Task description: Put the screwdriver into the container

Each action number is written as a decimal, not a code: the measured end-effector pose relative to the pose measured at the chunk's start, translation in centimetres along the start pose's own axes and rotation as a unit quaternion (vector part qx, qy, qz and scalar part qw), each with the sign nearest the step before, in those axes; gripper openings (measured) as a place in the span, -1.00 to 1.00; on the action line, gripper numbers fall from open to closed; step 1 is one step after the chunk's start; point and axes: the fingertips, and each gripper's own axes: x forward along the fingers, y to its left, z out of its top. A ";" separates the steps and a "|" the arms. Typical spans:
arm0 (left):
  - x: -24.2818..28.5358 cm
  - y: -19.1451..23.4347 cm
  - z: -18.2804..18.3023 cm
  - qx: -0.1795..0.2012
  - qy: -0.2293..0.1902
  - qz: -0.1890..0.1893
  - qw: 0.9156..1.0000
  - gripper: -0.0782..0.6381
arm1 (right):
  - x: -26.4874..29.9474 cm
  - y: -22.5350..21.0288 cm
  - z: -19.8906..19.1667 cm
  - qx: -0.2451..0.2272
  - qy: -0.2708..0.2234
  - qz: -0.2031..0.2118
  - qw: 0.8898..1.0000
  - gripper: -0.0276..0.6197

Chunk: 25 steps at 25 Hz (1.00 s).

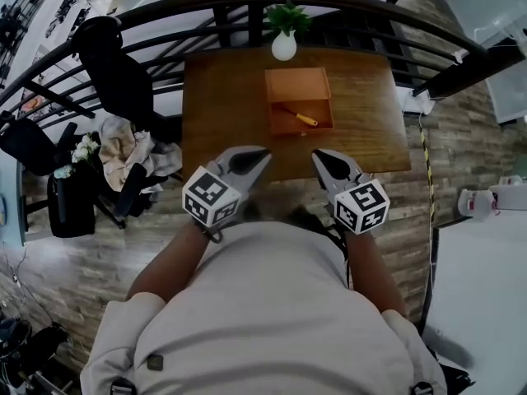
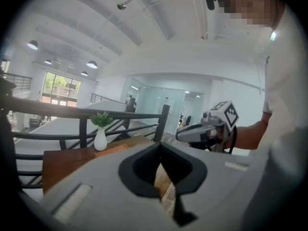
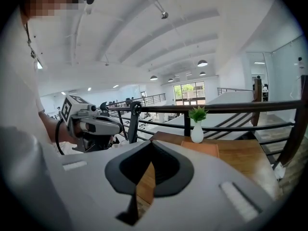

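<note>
An orange open container [image 1: 299, 81] stands on the wooden table [image 1: 222, 105], a little past its middle. A screwdriver [image 1: 296, 116] with a yellow handle lies inside it, near its front wall. My left gripper [image 1: 262, 153] and right gripper [image 1: 317, 155] hover side by side over the table's near edge, well short of the container. Both are shut with nothing in them. In the left gripper view the jaws meet in front of the camera and the right gripper [image 2: 185, 134] shows to the right. In the right gripper view the left gripper [image 3: 118, 127] shows to the left and the container [image 3: 199, 148] lies ahead.
A white vase with a green plant [image 1: 284, 46] stands at the table's far edge, behind the container. A dark curved railing [image 1: 165, 11] runs behind the table. A black chair [image 1: 115, 64] and a pile of cloth [image 1: 123, 151] sit to the left.
</note>
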 end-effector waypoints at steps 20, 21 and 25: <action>3.3 -6.5 -0.9 -0.021 -0.013 0.052 0.998 -0.77 | -7.7 -2.8 -2.7 0.000 -0.011 0.046 0.999 -0.89; 3.6 -7.1 -1.1 -0.019 -0.012 0.053 0.998 -0.77 | -8.3 -2.9 -3.0 0.000 -0.011 0.047 0.999 -0.89; 4.5 -9.9 -1.8 -0.018 -0.012 0.058 0.998 -0.77 | -10.8 -2.8 -4.3 -0.004 -0.012 0.057 0.998 -0.89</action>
